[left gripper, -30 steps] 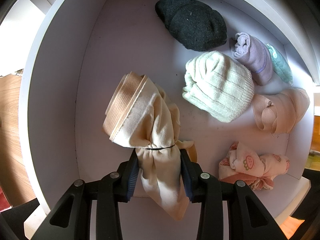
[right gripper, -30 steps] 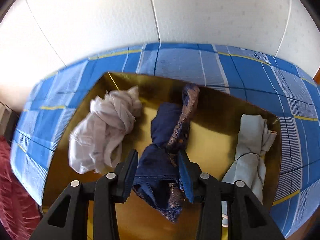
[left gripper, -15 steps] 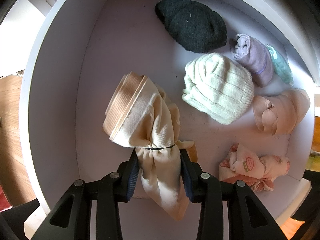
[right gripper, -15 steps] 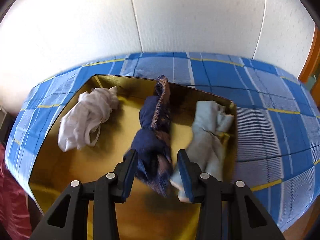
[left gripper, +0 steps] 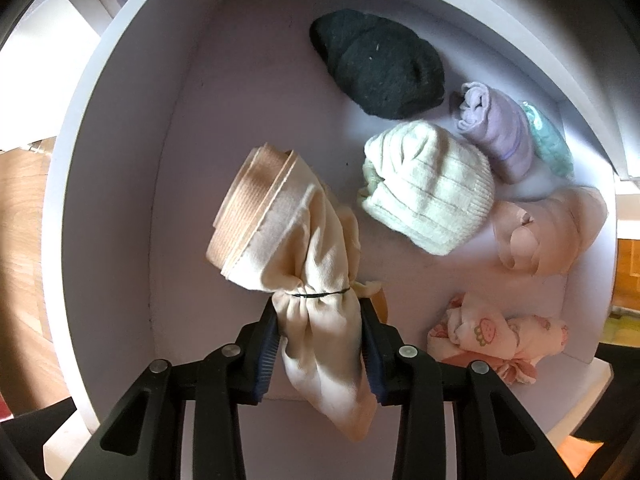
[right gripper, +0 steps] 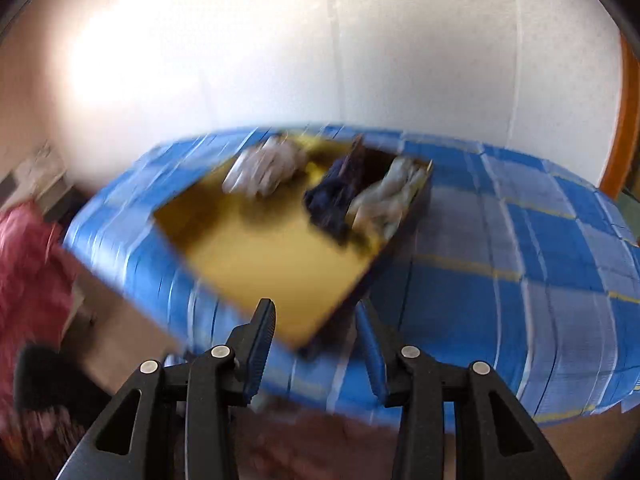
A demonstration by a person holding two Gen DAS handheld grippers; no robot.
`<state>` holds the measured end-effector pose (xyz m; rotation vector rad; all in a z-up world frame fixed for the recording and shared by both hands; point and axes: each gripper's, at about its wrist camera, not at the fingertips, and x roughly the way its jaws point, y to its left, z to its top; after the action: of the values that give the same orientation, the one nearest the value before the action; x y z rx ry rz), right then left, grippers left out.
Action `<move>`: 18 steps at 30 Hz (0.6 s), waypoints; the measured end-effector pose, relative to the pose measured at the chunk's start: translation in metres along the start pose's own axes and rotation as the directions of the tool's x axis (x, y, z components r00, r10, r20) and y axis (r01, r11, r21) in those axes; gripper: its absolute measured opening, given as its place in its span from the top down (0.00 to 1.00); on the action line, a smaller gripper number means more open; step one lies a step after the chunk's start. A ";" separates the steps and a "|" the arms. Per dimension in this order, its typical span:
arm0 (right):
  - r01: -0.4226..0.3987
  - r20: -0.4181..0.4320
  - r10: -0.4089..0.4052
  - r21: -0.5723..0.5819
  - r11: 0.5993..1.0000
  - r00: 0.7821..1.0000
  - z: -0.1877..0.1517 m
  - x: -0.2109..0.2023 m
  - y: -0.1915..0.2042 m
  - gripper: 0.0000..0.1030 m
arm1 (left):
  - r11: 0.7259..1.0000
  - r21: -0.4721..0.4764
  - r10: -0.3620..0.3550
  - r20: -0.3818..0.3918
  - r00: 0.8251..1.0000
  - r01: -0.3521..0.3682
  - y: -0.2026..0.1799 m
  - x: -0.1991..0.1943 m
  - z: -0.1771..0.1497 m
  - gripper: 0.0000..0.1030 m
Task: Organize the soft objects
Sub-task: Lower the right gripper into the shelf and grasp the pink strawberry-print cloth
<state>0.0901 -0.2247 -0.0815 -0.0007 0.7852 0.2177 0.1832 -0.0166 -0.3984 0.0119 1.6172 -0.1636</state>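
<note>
Seen from the left wrist, my left gripper (left gripper: 320, 312) points down into a white box (left gripper: 120, 160) and is shut on a cream cloth bundle (left gripper: 280, 240) tied with a thin black band. The bundle's ribbed beige end tilts up and to the left. In the blurred right wrist view, my right gripper (right gripper: 320, 320) stands open with nothing between its fingers, back from a gold tray (right gripper: 260, 256). In that tray lie a white bundle (right gripper: 264, 164), a navy bundle (right gripper: 336, 192) and a pale blue bundle (right gripper: 388, 196).
The white box also holds a black roll (left gripper: 380, 68), a pale green knit roll (left gripper: 428, 188), a lilac roll (left gripper: 496, 132), a mint roll (left gripper: 548, 144), a peach roll (left gripper: 548, 232) and a pink printed bundle (left gripper: 500, 332). The tray rests on a blue checked cloth (right gripper: 520, 260); red fabric (right gripper: 28, 272) lies left.
My right gripper has drawn back fast from the gold tray, and the navy bundle that was between its fingers now lies in the tray. The left gripper and its bundle have not moved.
</note>
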 end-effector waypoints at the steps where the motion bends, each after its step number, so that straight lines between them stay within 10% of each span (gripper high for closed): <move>1: -0.025 -0.023 0.025 -0.009 1.000 0.999 -0.014 0.003 0.001 0.60 | 1.000 0.006 0.006 0.006 1.000 -0.006 0.000 -0.002 -0.001 0.64; 7: -0.076 -0.238 0.065 -0.037 0.996 0.969 -0.085 0.051 0.013 0.59 | 1.000 0.022 0.005 0.040 0.999 -0.006 0.001 -0.015 -0.005 0.64; 14: -0.130 -0.584 0.102 -0.007 0.991 0.806 -0.133 0.132 0.035 0.59 | 0.998 0.064 -0.027 0.101 0.995 0.021 -0.005 -0.037 -0.014 0.64; 18: -0.121 -0.650 0.085 -0.011 0.993 0.755 -0.151 0.161 0.041 0.59 | 0.994 0.101 -0.043 0.123 0.992 0.031 -0.011 -0.047 -0.020 0.64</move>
<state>0.0861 -0.1659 -0.2981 -0.0876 1.4842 0.3524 0.1646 -0.0213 -0.3496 0.0470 1.4842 -0.2677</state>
